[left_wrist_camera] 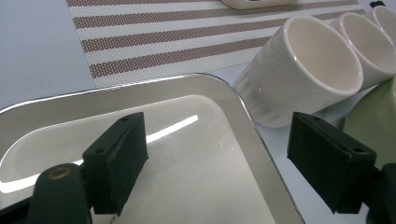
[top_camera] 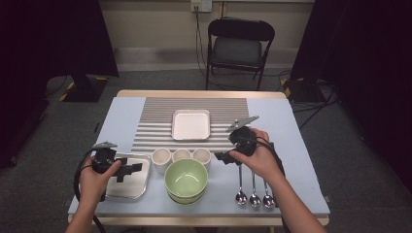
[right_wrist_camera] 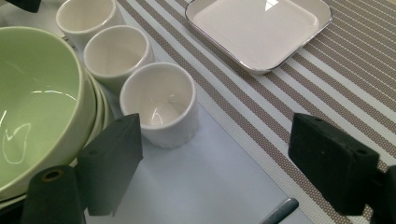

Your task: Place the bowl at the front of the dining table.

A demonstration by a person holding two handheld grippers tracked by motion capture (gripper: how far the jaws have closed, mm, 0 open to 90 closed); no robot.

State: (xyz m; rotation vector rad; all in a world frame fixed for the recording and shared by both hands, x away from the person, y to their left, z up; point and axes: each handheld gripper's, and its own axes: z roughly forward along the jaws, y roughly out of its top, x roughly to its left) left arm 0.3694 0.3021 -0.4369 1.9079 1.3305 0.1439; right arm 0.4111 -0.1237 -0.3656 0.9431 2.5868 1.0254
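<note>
My left gripper [top_camera: 130, 171] hovers open over the right part of a shiny metal tray [top_camera: 141, 187] at the table's front left. In the left gripper view its jaws [left_wrist_camera: 215, 154] straddle the tray's right rim [left_wrist_camera: 224, 93], holding nothing. My right gripper [top_camera: 222, 158] is open too, low over the mat just right of three white cups [top_camera: 181, 155]. In the right gripper view the nearest cup [right_wrist_camera: 161, 100] stands just ahead of the left jaw, apart from it. Stacked green bowls [top_camera: 186, 179] sit in front of the cups.
A white square plate [top_camera: 191, 124] lies on the striped placemat [top_camera: 155, 116] behind the cups. Three spoons [top_camera: 253, 191] lie side by side at the front right, under my right hand. A black chair [top_camera: 239, 46] stands beyond the table.
</note>
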